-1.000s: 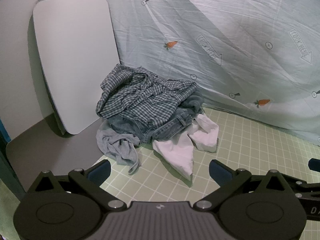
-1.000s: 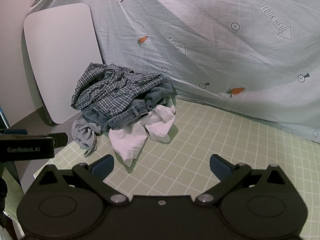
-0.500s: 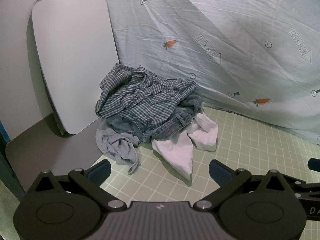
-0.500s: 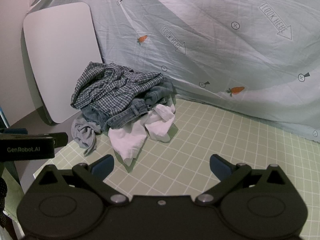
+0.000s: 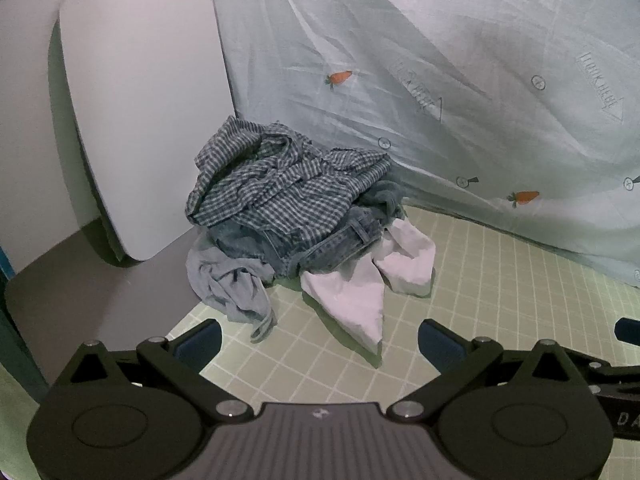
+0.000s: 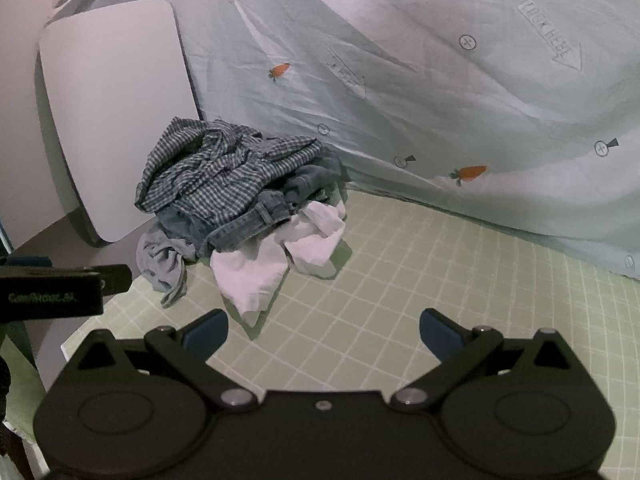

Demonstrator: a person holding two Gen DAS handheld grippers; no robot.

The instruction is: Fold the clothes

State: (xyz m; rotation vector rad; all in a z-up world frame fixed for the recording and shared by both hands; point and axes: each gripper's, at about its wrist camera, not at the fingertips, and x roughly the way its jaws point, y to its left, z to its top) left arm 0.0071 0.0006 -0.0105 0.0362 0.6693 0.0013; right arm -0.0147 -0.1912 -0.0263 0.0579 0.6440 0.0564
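From the left wrist camera, a heap of clothes sits at the far left of a green grid mat (image 5: 480,300), pushed against a pale hanging sheet (image 5: 460,40) printed with carrots and arrows. A blue checked shirt (image 5: 280,184) lies crumpled on top, over a pair of jeans (image 5: 328,244); a light grey-blue garment (image 5: 232,284) spills out to the left onto the grey floor, and a white garment (image 5: 360,300) trails forward onto the mat. A white rounded board (image 5: 140,112) leans against the wall just left of the heap. The left gripper (image 5: 318,340) hovers low over the mat, well short of the clothes, its blue-padded fingers (image 5: 200,340) spread wide with nothing between them. From the right wrist camera, the same checked shirt (image 6: 224,168) tops the jeans (image 6: 240,224), with the white garment (image 6: 260,268) nearest and the grey-blue garment (image 6: 164,260) at the left edge of the mat (image 6: 440,280); the board (image 6: 116,112) and sheet (image 6: 440,80) stand behind. The right gripper (image 6: 324,330) is also held wide apart and empty, apart from the pile, while the left gripper's body (image 6: 52,288) pokes in from the left edge.
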